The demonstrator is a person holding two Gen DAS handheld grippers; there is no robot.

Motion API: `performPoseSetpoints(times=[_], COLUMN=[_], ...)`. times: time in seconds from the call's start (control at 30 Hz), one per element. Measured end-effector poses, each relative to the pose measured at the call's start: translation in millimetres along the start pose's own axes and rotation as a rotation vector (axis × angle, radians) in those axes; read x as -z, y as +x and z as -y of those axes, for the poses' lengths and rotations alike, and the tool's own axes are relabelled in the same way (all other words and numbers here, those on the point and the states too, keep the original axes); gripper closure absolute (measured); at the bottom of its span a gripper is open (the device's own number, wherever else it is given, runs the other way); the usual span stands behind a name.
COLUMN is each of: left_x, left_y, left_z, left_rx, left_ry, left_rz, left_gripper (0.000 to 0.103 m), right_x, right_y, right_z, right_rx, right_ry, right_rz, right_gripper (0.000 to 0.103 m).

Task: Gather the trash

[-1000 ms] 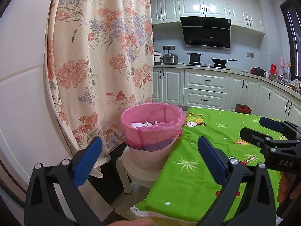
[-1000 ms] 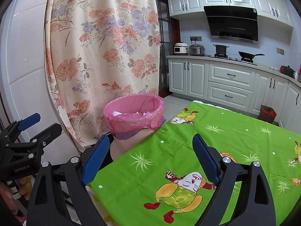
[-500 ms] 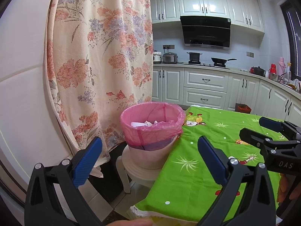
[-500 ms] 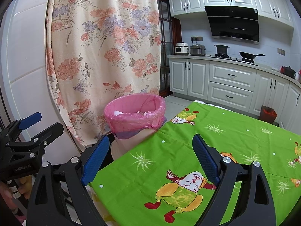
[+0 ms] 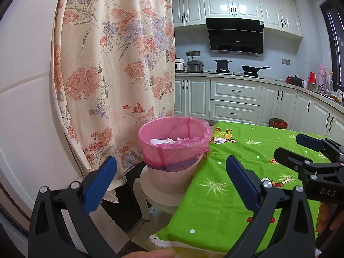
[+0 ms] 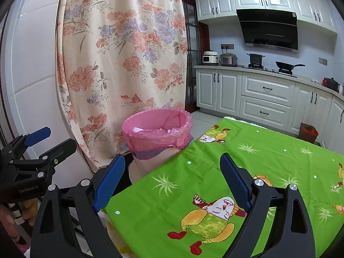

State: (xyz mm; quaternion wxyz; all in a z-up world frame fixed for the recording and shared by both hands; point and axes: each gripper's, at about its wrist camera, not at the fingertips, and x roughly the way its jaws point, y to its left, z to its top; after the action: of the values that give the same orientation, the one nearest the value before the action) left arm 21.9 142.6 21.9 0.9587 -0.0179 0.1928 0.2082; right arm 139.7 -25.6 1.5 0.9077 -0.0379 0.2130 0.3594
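Observation:
A bin with a pink bag liner (image 5: pixel 174 144) (image 6: pixel 157 132) stands on a white stool (image 5: pixel 159 195) at the corner of the green-clothed table (image 5: pixel 247 172) (image 6: pixel 258 161). White crumpled paper (image 5: pixel 165 140) lies inside it. My left gripper (image 5: pixel 172 182) is open and empty, held short of the bin. My right gripper (image 6: pixel 172 180) is open and empty over the table's near corner. Each gripper shows at the edge of the other's view: the right gripper (image 5: pixel 301 148) and the left gripper (image 6: pixel 47 139).
A floral curtain (image 5: pixel 111 64) hangs just behind the bin, with a white wall panel (image 5: pixel 25 107) to its left. Kitchen cabinets and a stove with pots (image 5: pixel 236 71) line the far wall. A small red bin (image 6: pixel 308 132) sits on the floor beyond the table.

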Motion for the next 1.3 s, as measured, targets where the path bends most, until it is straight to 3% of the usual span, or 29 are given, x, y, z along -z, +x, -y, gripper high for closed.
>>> performPoseSetpoints(times=[0.63,1.1,1.3], left_x=[0,-2,-2], left_y=[1,2,3], left_z=[-3,-6,-7], left_rx=[-0.002,-0.002,-0.005], left_ry=[0.002,0.001,0.001], left_rz=[0.006,0.004,0.003], left_gripper=[0.005,0.005,0.005], right_x=[3,3,5], right_y=[1,9,10], right_z=[-2,-8,-7], right_rx=[0.005,0.034,0.03], right_ry=[-0.008,-0.037,-0.032], right_rz=[0.001,-0.079,-0.067], right_gripper=[0.019,0.019,0.019])
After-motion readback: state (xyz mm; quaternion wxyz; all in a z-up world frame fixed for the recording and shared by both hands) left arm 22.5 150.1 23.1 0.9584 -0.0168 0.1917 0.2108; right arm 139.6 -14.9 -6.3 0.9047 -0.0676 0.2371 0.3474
